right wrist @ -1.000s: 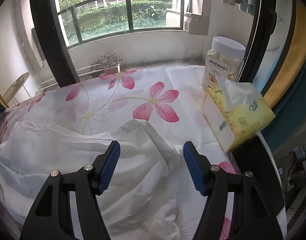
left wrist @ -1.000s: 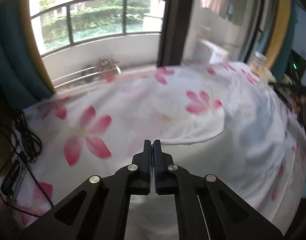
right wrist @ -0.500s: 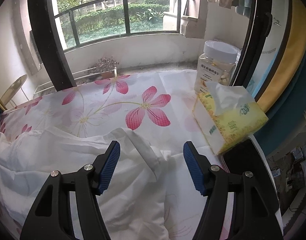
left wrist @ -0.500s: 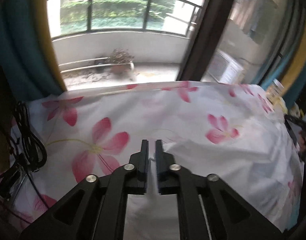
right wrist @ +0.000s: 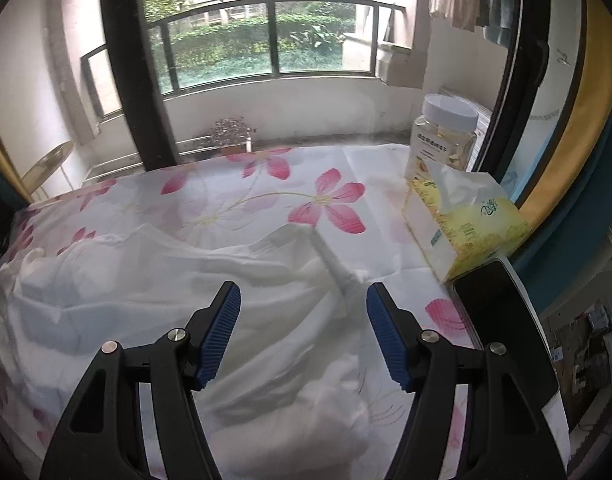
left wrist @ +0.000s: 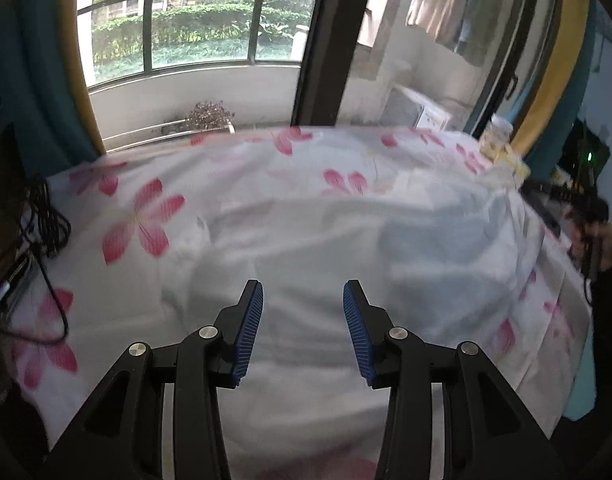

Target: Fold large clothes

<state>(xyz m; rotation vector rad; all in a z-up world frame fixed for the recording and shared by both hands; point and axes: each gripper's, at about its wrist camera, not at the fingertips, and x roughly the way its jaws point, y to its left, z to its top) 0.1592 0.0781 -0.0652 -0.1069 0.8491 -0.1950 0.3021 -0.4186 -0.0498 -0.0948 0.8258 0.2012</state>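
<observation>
Left tongs point(left wrist: 302, 294) opening, empty, above white garment point(left wrist: 345, 240).

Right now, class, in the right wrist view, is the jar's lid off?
No: the white lid sits on the jar.

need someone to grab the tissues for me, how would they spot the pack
Look along the right edge of the flower-print tablecloth, near the window. The soft yellow-and-white tissue pack lies there, between a clear plastic jar with a white lid and a flat black tablet; only it has white tissue sticking out.
</observation>
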